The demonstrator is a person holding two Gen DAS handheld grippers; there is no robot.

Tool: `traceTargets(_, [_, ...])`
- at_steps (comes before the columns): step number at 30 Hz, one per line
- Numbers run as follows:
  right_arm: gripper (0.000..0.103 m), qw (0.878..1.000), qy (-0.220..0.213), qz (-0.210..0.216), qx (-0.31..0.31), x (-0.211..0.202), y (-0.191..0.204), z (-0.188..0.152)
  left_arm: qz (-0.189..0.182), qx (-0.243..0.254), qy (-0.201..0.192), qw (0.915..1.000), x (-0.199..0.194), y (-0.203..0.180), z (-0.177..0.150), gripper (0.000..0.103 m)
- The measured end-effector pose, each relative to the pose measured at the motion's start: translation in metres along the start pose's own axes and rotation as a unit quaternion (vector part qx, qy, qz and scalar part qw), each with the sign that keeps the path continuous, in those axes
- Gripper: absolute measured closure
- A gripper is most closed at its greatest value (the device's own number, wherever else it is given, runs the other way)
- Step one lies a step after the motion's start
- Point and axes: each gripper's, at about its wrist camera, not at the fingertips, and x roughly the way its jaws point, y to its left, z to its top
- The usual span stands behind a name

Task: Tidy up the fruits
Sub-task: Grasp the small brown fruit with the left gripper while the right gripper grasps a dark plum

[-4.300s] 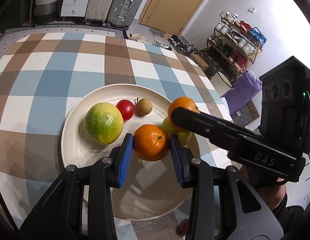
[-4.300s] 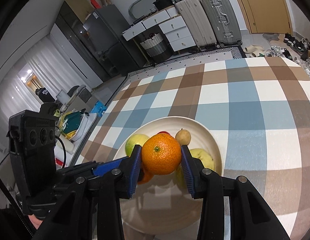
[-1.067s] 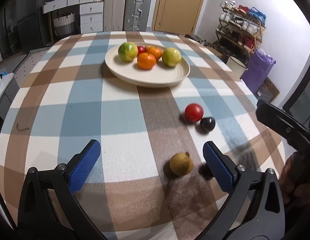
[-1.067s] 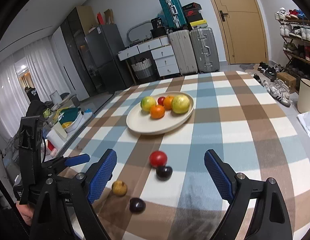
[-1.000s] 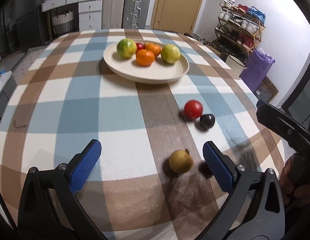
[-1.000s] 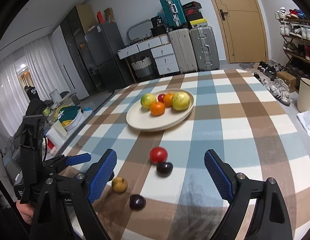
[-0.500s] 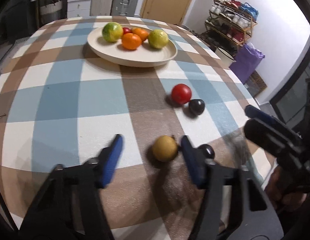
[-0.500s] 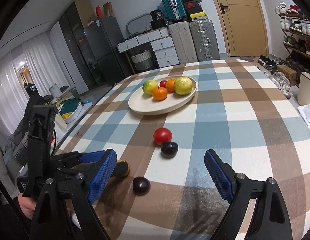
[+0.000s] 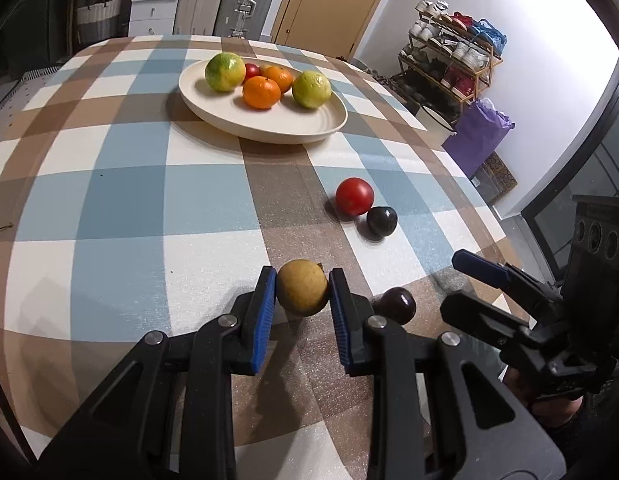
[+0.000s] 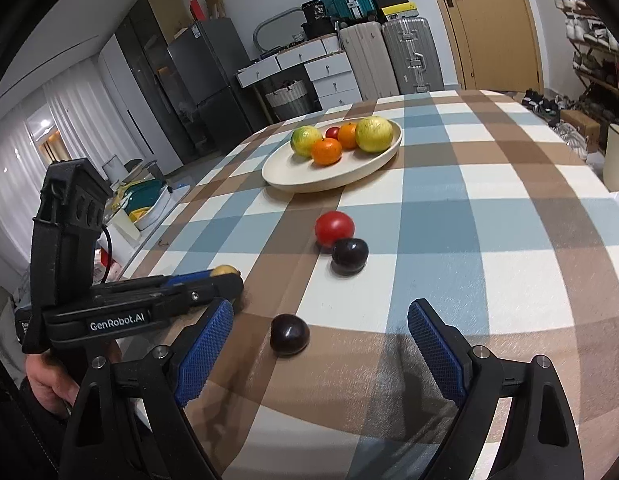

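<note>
My left gripper [image 9: 302, 295] is shut on a small yellow-brown fruit [image 9: 302, 287] at the table's near edge; a sliver of that fruit shows in the right wrist view [image 10: 225, 270]. My right gripper [image 10: 321, 354] is open and empty, its blue pads either side of a dark plum [image 10: 289, 335], which also shows in the left wrist view [image 9: 397, 305]. A red tomato [image 9: 354, 196] and a second dark plum [image 9: 381, 220] lie touching on the cloth. A cream plate [image 9: 309, 126] farther back holds two green citrus, two oranges and a small red fruit.
The checked tablecloth [image 9: 121, 200] covers a round table. In the left wrist view the right gripper [image 9: 509, 304] is close at the right. Off the table stand a shoe rack [image 9: 449, 64], suitcases [image 10: 389, 60] and drawers.
Both grippers left the plate and moved back to the near edge. My left gripper went down over the yellow-brown fruit and closed on it. The right gripper stayed open, lowering toward the near plum.
</note>
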Motion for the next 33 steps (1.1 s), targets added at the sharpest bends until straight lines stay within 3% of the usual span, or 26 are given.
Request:
traceTargets(11, [0.012, 1.000, 0.011, 0.008, -0.019, 0.007, 0.011, -0.011, 0.028, 0.012, -0.015, 0.9994, -0.015, -0.003, 0.002, 0.079])
traceTargets(20, [0.019, 0.999, 0.016, 0.022, -0.029, 0.017, 0.018, -0.012, 0.052, 0.026, -0.016, 0.9982, -0.021, -0.006, 0.000, 0.079])
traceTargets(29, [0.035, 0.998, 0.026, -0.002, -0.054, 0.026, 0.027, -0.014, 0.058, 0.028, -0.019, 0.9977, -0.025, -0.006, 0.001, 0.079])
traceTargets(33, [0.055, 0.996, 0.035, -0.032, -0.076, 0.030, 0.032, -0.014, 0.061, 0.028, -0.019, 0.9976, -0.025, -0.006, 0.002, 0.079])
